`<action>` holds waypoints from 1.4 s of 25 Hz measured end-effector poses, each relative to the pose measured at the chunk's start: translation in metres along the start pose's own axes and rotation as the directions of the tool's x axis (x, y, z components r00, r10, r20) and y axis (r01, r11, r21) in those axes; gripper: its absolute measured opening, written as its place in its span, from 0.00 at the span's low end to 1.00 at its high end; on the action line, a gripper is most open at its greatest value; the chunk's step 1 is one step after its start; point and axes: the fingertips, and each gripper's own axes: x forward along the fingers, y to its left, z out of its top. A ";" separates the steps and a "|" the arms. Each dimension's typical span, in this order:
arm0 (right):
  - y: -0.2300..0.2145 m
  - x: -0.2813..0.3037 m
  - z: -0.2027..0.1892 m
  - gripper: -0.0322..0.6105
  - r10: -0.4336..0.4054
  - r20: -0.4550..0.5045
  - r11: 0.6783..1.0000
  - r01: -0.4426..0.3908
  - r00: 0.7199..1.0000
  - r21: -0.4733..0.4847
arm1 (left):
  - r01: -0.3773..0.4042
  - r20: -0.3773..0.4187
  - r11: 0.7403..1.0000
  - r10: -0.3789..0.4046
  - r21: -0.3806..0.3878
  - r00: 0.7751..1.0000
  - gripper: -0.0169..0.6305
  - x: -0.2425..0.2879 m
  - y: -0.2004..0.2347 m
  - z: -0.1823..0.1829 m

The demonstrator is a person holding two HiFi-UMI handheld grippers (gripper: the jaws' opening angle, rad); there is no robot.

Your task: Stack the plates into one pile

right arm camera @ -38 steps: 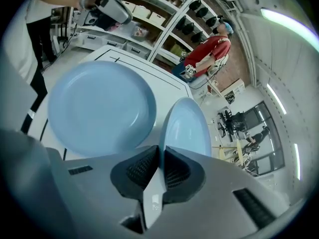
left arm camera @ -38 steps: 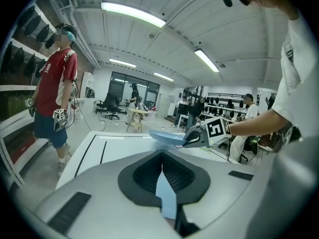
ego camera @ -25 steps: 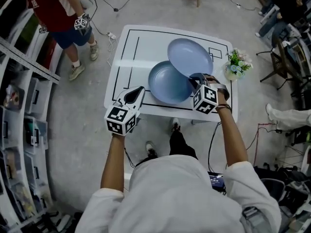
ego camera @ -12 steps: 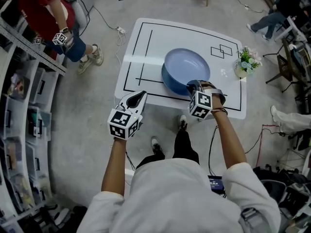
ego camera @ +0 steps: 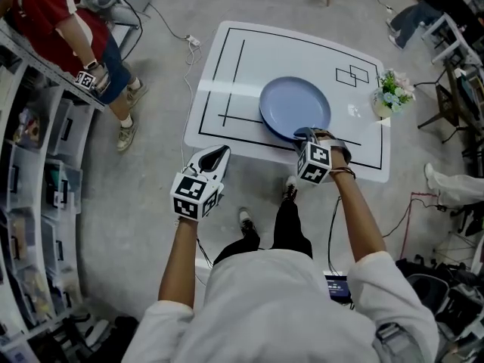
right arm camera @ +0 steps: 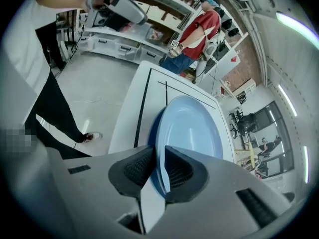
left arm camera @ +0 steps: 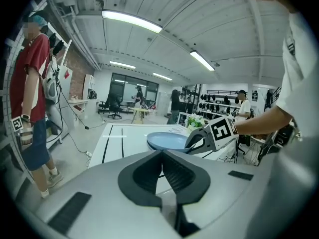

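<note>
The top plate [ego camera: 295, 106] was a pale, soft blue, and the plate under it [right arm camera: 151, 128] showed a deeper blue along its edge. The counter [ego camera: 227, 89] was white, with thin black lines that drew rectangles on it. The left claw [ego camera: 219, 151] had a light grey shell and black ribbed pads [left arm camera: 143, 175]; its cube [ego camera: 195, 195] carried black and white square markers. The flowers [ego camera: 393, 95] were green with pale blossoms. The floor [ego camera: 151, 203] was grey. A person [ego camera: 53, 21] nearby wore a red shirt and blue shorts.
</note>
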 end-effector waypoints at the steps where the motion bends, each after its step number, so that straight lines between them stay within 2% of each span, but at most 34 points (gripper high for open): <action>1: 0.000 0.000 0.000 0.17 0.007 0.014 1.000 -0.007 1.000 0.027 | 0.001 0.000 1.000 -0.001 0.002 1.000 0.06 -0.001 0.000 -0.001; 7: -0.005 -0.008 -0.004 0.40 0.070 0.008 0.993 -0.070 0.998 0.094 | 0.018 0.002 1.000 -0.018 0.014 1.000 0.06 -0.006 -0.005 0.000; 11: -0.006 -0.031 -0.012 0.42 0.077 0.030 0.980 -0.081 0.997 0.184 | 0.037 0.006 0.999 -0.038 0.035 0.999 0.06 -0.005 -0.012 0.009; 13: -0.012 -0.050 -0.015 0.40 0.035 0.069 0.966 -0.051 0.997 0.254 | 0.038 0.020 0.998 -0.039 0.052 0.999 0.06 -0.002 -0.014 0.022; 16: -0.035 -0.087 -0.028 0.28 -0.123 0.102 0.926 0.078 0.987 0.370 | 0.034 0.052 0.996 -0.038 0.082 0.998 0.06 0.004 -0.021 0.048; 19: -0.067 -0.127 -0.048 0.11 -0.311 0.080 0.836 0.233 0.947 0.497 | 0.027 0.079 0.991 -0.038 0.130 0.996 0.06 0.012 -0.030 0.078; 21: -0.083 -0.155 -0.064 0.07 -0.388 0.059 0.772 0.289 0.920 0.566 | 0.016 0.093 0.986 -0.032 0.167 0.995 0.06 0.018 -0.039 0.102; 26: -0.111 -0.231 -0.080 0.07 -0.492 0.136 0.650 0.259 0.860 0.715 | -0.040 0.139 0.969 0.006 0.243 0.990 0.06 0.026 -0.063 0.162; 28: -0.120 -0.260 -0.080 0.07 -0.527 0.185 0.625 0.231 0.830 0.745 | -0.074 0.167 0.968 0.034 0.240 0.985 0.06 0.026 -0.067 0.183; 31: -0.132 -0.300 -0.085 0.07 -0.579 0.231 0.610 0.228 0.781 0.758 | -0.114 0.229 0.965 0.059 0.234 0.972 0.06 0.022 -0.080 0.216; 35: -0.152 -0.343 -0.099 0.07 -0.645 0.276 0.593 0.238 0.713 0.770 | -0.157 0.288 0.944 0.070 0.292 0.955 0.06 0.024 -0.107 0.250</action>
